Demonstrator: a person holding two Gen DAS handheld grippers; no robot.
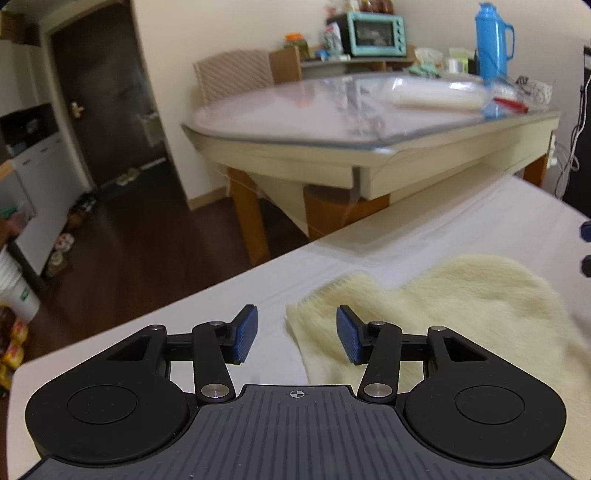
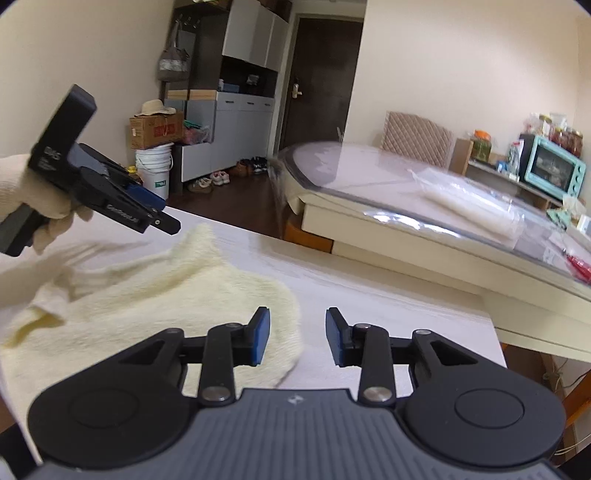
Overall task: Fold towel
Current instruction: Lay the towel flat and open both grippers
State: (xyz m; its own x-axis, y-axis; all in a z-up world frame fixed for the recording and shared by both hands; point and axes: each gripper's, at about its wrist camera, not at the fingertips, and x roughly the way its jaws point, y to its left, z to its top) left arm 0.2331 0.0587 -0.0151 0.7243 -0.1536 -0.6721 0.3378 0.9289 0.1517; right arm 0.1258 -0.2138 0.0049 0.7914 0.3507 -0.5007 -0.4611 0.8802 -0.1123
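Note:
A pale yellow fluffy towel [image 1: 461, 314] lies rumpled on the white table [image 1: 229, 295]. My left gripper [image 1: 296, 334] is open and empty, hovering over the towel's left corner; the corner lies between its blue pads [image 1: 245, 334]. In the right wrist view the towel [image 2: 155, 310] lies to the left, with a bunched fold at its left side. My right gripper [image 2: 297, 338] is open and empty above the towel's right edge. The left gripper [image 2: 122, 199] shows there from the side, held by a gloved hand above the towel's far corner.
A second table [image 1: 332, 122] with a clear cover stands beyond, carrying a blue thermos [image 1: 493, 40] and wrapped items. A teal toaster oven [image 1: 375, 33] sits on a shelf behind. The white table's far edge [image 2: 406, 291] is close. Dark floor lies left.

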